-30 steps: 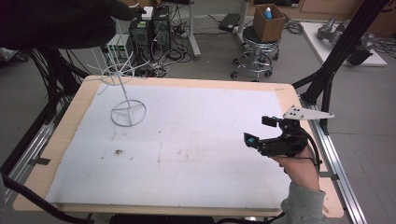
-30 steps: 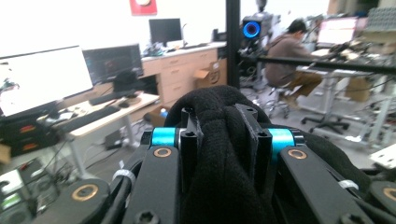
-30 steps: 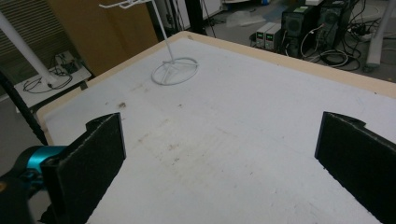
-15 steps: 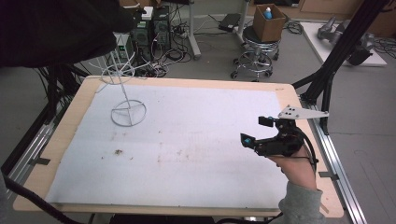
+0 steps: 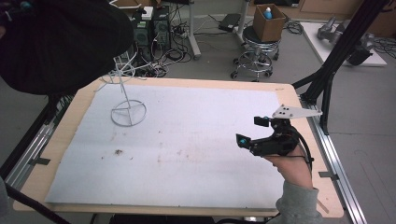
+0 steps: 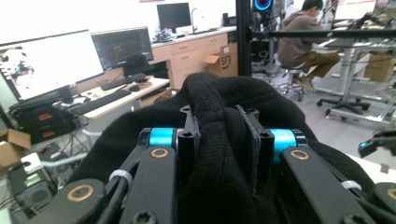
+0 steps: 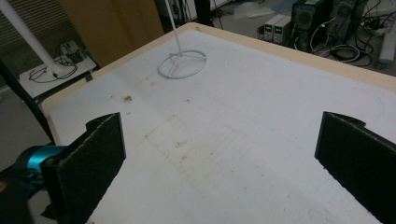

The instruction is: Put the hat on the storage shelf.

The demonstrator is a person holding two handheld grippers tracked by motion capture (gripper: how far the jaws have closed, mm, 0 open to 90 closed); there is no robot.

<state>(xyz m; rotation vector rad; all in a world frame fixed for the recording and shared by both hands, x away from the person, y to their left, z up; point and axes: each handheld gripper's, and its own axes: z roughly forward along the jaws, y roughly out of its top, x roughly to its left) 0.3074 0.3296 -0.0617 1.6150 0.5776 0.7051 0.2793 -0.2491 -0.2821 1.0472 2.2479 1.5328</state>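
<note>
Left gripper (image 6: pixel 219 140) — jaws clamped on a fold of black fleece garment (image 6: pixel 219 186) bunched between them. Right gripper (image 5: pixel 256 132) — jaws wide apart, nothing between; white wire stand (image 7: pixel 182 63) well ahead of them on the worktop (image 7: pixel 261 116).

Left gripper (image 6: pixel 219 140): jaws closed on a fold of black fabric (image 6: pixel 219 107), which bulges up between and over both pads. Jaw arms run roughly parallel, blue collars level with each other; the gripper points about level in the left gripper view.

Right gripper (image 5: pixel 271 137): held in the person's right hand (image 5: pixel 289 168) above the table (image 5: pixel 299 95), close to its right edge. The forearm enters from the bottom, grey sleeve cuff at the wrist. Jaws point toward the middle of the table. In the right gripper view (image 7: pixel 219 154) both pads stand wide apart with nothing between them, tilted down toward the table surface.
</note>
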